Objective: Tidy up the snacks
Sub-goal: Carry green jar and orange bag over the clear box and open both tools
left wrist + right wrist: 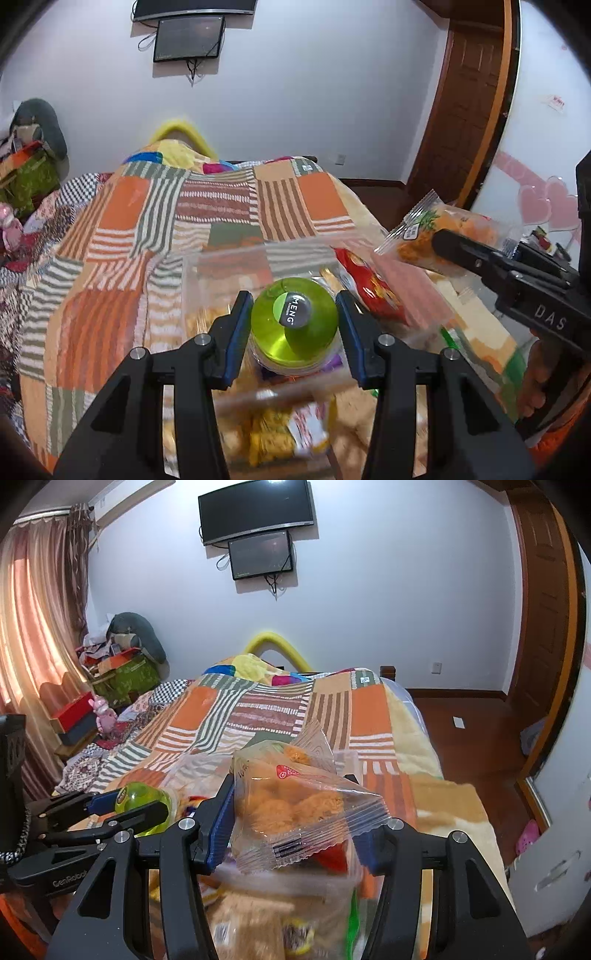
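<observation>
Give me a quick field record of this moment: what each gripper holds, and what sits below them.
left gripper: shut on green bottle, seen cap-end on
right gripper: shut on clear snack packet with orange pieces inside
below: clear plastic bin already holding snack packs; red snack bag beside it
surface: patchwork blanket on bed
blur: bin contents too smeared to identify

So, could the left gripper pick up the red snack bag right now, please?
Probably not: the left gripper is already shut on the green bottle. The red bag lies just right of it, otherwise uncovered.
</observation>
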Available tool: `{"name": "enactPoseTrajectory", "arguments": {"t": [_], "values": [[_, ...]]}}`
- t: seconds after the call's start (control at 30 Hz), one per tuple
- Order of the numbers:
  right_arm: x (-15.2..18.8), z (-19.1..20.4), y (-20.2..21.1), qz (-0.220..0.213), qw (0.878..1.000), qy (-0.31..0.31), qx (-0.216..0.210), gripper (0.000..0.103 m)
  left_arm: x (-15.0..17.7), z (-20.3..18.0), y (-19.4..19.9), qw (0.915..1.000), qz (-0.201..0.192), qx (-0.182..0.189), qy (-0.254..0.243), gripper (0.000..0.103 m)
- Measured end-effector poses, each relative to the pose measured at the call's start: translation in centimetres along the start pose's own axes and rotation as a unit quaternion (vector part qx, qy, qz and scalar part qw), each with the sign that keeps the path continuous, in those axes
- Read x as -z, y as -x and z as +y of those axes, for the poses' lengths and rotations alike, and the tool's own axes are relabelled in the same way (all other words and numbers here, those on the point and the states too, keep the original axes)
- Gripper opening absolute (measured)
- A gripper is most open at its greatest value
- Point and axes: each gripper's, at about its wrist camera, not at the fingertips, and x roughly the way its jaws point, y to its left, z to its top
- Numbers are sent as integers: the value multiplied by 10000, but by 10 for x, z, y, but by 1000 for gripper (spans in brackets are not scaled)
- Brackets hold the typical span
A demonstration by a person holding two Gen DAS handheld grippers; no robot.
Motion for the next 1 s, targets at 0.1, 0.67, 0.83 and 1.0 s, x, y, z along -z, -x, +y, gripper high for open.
{"name": "enactPoseTrajectory", "arguments": {"t": [0.1,0.67,0.83,1.0], "values": [[-3,0,-14,93,10000,-9,-27,52,-11,-1,-14,9999,-9,-140,-91,46],[2,-2,-64,1010,9944,123,-302,58,-19,20,-40,9994,221,-249,65,39],[1,2,-51,962,9946,277,-271,66,-5,26,-24,9992,280,-284,42,48],[2,0,-18,657,9970,362,-207,74,4,39,4,9993,205,-316,23,62]]}}
